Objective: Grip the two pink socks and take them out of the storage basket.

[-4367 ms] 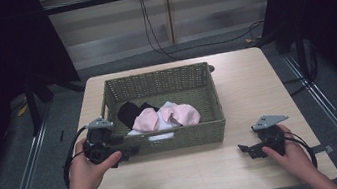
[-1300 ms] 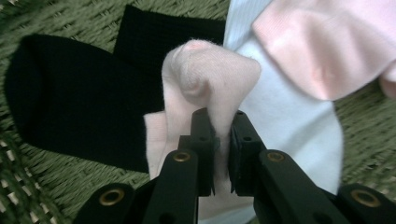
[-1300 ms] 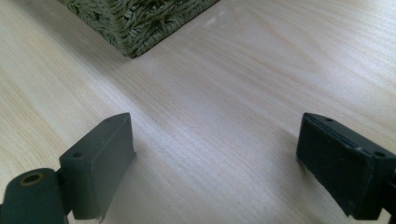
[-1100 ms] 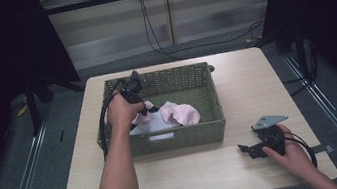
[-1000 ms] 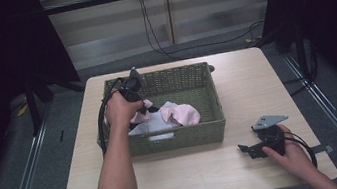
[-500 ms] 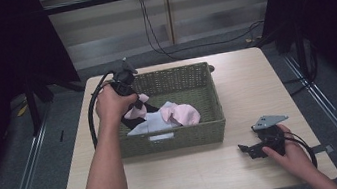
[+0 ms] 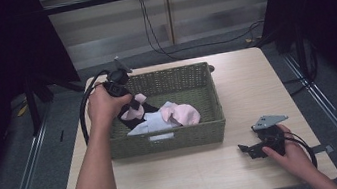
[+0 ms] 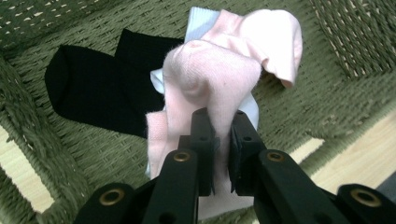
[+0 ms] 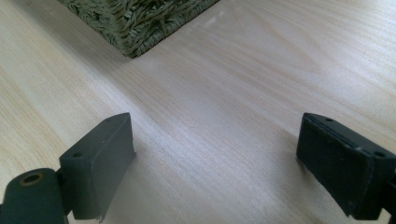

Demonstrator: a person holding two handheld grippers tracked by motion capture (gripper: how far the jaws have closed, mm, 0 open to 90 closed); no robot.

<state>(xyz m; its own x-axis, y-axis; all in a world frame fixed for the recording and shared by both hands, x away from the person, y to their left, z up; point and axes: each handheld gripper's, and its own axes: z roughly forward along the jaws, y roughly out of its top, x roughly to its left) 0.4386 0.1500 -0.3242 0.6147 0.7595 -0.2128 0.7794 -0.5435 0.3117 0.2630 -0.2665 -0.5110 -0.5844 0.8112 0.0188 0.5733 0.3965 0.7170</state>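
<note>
Pink sock (image 8: 219,84) pinched in left tool (image 8: 219,140) over basket (image 7: 204,76); right tool (image 9: 215,163) spread, resting on desk (image 7: 255,81).

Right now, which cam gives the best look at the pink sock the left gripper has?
Left gripper view: the pink sock hangs pinched between the left gripper jaws, close and sharp. The high view shows it small, partly behind the hand, over the basket. The right gripper view looks at table and basket corner.

The left gripper (image 7: 129,96) points down at the end of an outstretched forearm, its 2 jaws pinched onto a sock (image 8: 219,88). The right gripper (image 7: 250,150) rests low, lying level, jaws wide apart.
</note>
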